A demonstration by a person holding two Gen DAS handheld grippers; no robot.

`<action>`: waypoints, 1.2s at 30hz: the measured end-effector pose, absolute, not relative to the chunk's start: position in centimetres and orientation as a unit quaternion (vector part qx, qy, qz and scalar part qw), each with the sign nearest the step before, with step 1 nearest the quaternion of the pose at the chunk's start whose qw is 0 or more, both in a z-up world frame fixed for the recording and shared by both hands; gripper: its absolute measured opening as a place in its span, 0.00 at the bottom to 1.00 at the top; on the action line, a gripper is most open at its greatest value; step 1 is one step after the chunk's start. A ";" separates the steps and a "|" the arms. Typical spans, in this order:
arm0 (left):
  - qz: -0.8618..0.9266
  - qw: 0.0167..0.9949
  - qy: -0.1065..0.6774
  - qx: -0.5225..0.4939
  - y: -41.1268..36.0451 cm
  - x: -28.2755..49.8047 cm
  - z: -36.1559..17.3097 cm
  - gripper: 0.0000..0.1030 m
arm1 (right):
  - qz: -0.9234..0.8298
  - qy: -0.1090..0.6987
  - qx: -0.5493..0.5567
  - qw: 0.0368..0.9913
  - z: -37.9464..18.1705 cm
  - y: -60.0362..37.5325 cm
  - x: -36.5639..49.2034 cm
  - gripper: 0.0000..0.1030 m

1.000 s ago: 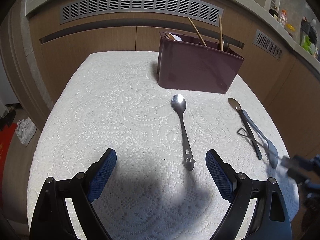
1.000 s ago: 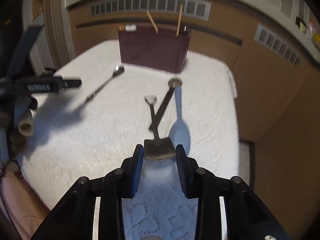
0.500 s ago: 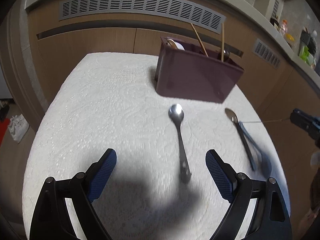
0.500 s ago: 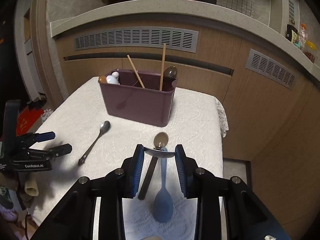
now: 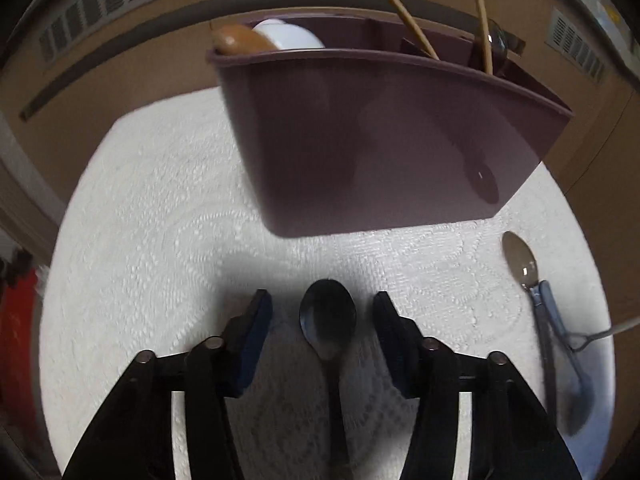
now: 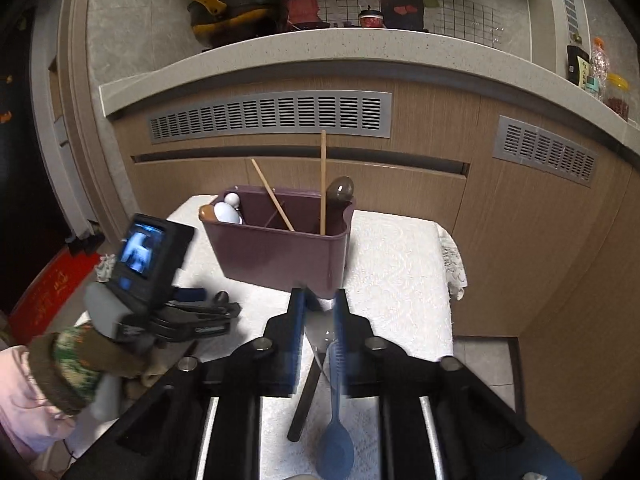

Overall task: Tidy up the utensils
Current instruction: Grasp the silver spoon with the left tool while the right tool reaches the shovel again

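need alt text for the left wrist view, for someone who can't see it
The left tongs have been closing around the bowl of a metal spoon lying on the white lace tablecloth, pads not yet touching it. Just beyond stands a maroon plastic utensil caddy holding wooden chopsticks; a black-handled spoon and a blue plastic spoon lie at right.

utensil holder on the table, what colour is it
Dark plum purple; the utensil holder shows best in the right wrist view.

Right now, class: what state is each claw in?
Left claw: open, just been closing; spoon between the pads, untouched.
Right claw: just been closing, shut on a thin utensil.
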State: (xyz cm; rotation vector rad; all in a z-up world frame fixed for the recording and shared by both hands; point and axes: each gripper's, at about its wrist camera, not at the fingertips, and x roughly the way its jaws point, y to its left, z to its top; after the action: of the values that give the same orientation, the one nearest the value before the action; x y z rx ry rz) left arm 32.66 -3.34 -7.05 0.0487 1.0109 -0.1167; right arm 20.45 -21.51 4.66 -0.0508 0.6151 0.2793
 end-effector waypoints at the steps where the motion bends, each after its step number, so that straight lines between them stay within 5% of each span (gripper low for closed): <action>1: -0.062 0.874 0.481 0.025 -3.4 32.5 -7.0 0.34 | 0.140 0.299 -0.023 0.943 4.8 -21.6 20.4 0.11; 2: -0.069 0.876 0.477 0.028 -3.5 32.3 -7.0 0.28 | 0.141 0.296 -0.024 0.944 4.9 -21.7 20.3 0.12; 15: -0.081 0.919 0.386 -0.021 1.0 24.4 -2.6 0.28 | 0.176 0.339 -0.066 0.922 1.3 -21.3 20.9 0.18; 19: -0.074 0.923 0.375 -0.033 2.9 23.9 -1.6 0.28 | 0.240 0.365 -0.093 0.895 -0.3 -18.2 23.4 0.54; 36: -0.081 0.923 0.368 -0.078 5.9 22.8 -0.8 0.28 | 0.353 0.441 -0.280 0.776 -8.1 -8.3 33.3 0.53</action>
State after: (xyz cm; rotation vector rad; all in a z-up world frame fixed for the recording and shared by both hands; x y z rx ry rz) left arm 22.79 5.90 -0.84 -0.1609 0.7559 -0.1668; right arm 33.27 -8.32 -8.09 -0.6064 0.9544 0.7642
